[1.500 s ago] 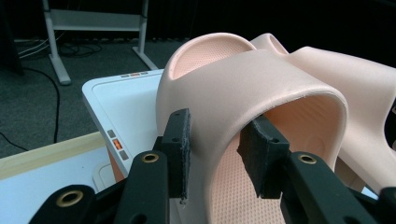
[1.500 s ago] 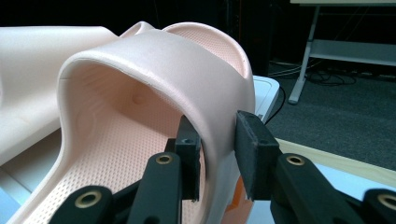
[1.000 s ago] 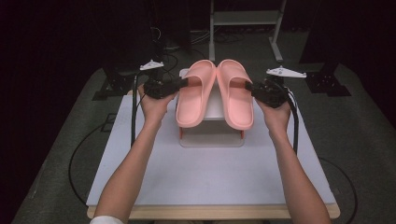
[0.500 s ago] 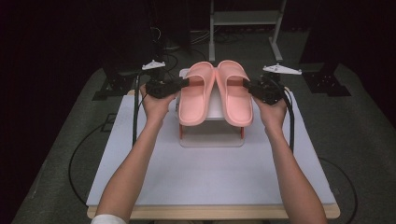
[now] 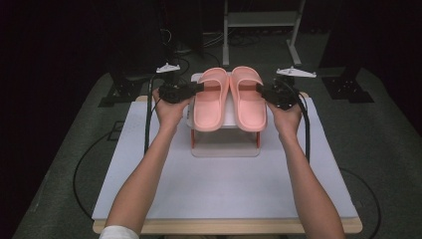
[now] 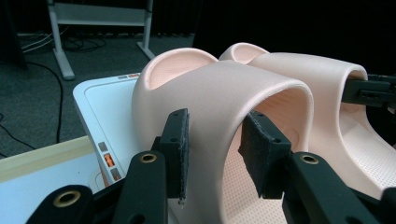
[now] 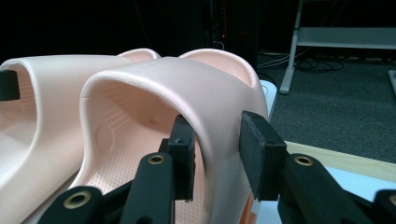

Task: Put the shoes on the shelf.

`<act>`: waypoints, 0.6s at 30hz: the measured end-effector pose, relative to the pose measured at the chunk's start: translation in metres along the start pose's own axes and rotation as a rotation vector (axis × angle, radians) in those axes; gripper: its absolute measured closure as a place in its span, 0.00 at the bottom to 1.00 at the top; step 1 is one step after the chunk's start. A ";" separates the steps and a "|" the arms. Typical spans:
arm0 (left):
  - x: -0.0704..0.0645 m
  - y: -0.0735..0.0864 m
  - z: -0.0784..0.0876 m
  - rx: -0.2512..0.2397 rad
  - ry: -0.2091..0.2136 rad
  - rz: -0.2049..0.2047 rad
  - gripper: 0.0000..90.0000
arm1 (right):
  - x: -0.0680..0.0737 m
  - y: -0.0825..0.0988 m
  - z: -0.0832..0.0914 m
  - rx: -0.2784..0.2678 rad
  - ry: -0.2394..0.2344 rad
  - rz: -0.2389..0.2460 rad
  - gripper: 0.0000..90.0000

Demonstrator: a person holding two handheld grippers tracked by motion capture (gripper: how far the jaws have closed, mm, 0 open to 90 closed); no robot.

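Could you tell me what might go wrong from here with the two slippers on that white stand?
1. The right gripper has just been opening, with a gap at one pad; the right slipper could slip free.
2. Both slippers overhang the stand, so a released one may tip off.
3. The left gripper pinches only the left slipper strap, which could flex.
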State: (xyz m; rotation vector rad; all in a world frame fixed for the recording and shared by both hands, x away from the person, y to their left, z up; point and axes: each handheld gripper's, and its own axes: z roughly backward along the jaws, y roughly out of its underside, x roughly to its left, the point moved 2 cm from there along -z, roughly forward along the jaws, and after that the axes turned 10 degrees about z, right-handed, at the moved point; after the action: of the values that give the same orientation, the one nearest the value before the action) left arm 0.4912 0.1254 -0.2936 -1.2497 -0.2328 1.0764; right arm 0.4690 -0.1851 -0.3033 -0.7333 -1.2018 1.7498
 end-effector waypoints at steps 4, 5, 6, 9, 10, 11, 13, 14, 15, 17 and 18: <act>0.000 0.000 -0.002 0.005 -0.003 -0.006 0.69 | 0.001 0.001 -0.003 0.004 0.001 -0.012 0.73; 0.000 0.000 -0.002 0.005 -0.003 -0.006 0.69 | 0.001 0.001 -0.003 0.004 0.001 -0.012 0.73; 0.000 0.000 -0.003 0.001 -0.002 -0.002 0.69 | 0.001 0.001 -0.004 0.004 0.000 -0.014 0.73; 0.001 0.000 -0.005 0.006 -0.006 -0.001 0.69 | 0.001 0.002 -0.007 0.005 0.000 -0.020 0.73; 0.001 0.000 -0.005 0.004 -0.006 -0.002 0.69 | 0.001 0.002 -0.008 0.006 -0.001 -0.023 0.73; 0.001 0.000 -0.005 0.006 -0.007 0.001 0.69 | 0.001 0.002 -0.009 0.008 -0.001 -0.026 0.73; 0.002 -0.001 -0.006 0.004 -0.006 0.002 0.69 | 0.001 0.002 -0.010 0.007 -0.002 -0.029 0.73; 0.002 -0.001 -0.006 0.005 -0.007 0.002 0.69 | 0.001 0.002 -0.011 0.005 -0.001 -0.028 0.73; 0.003 -0.001 -0.006 0.005 -0.006 0.004 0.69 | 0.001 0.002 -0.011 0.007 -0.002 -0.029 0.73; 0.003 -0.001 -0.007 0.006 -0.008 0.007 0.69 | 0.001 0.001 -0.012 0.007 -0.001 -0.026 0.72; 0.004 -0.001 -0.007 0.005 -0.007 0.007 0.69 | 0.002 0.000 -0.013 0.009 -0.003 -0.031 0.72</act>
State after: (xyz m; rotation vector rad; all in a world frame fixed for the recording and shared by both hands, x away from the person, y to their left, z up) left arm 0.4985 0.1238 -0.2964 -1.2428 -0.2314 1.0871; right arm 0.4788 -0.1779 -0.3084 -0.7030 -1.2004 1.7305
